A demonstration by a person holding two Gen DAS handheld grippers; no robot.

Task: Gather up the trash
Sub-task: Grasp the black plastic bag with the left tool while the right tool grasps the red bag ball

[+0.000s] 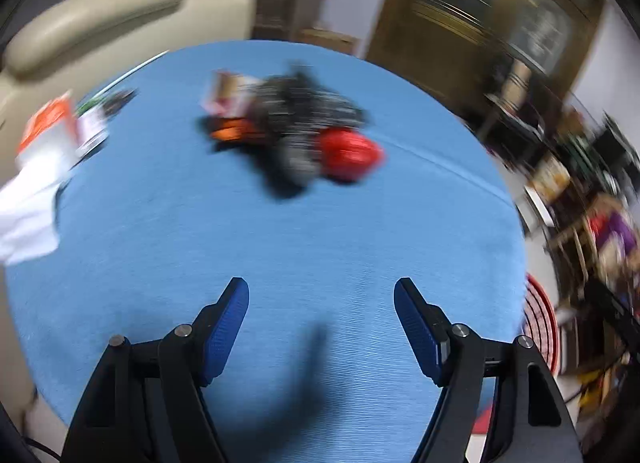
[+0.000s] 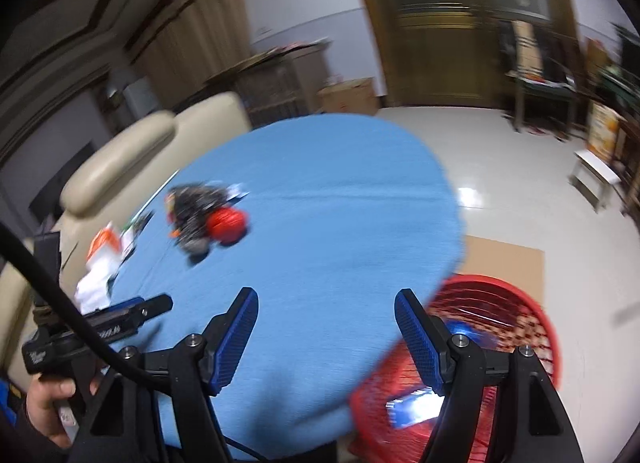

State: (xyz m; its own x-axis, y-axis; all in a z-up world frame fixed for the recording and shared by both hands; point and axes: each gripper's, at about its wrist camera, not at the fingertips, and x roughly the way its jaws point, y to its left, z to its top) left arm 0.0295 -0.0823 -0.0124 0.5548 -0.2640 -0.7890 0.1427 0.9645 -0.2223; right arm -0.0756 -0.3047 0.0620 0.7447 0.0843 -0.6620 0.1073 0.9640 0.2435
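Blue round tablecloth (image 1: 280,243) under both my grippers; left gripper (image 1: 321,291) and right gripper (image 2: 326,301) gape half-wide, empty. Blurry dark-and-red trash heap (image 1: 296,131) sits mid-table, far ahead, long axis unclear. Red mesh basket (image 2: 532,319) stands beside the table.

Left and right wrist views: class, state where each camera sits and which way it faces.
Left wrist: on the left gripper, facing forward and down at the blue table; only its open fingers show.
Right wrist: on the right gripper, facing table and red basket; a hand shows.
Shared: the table, the trash pile.
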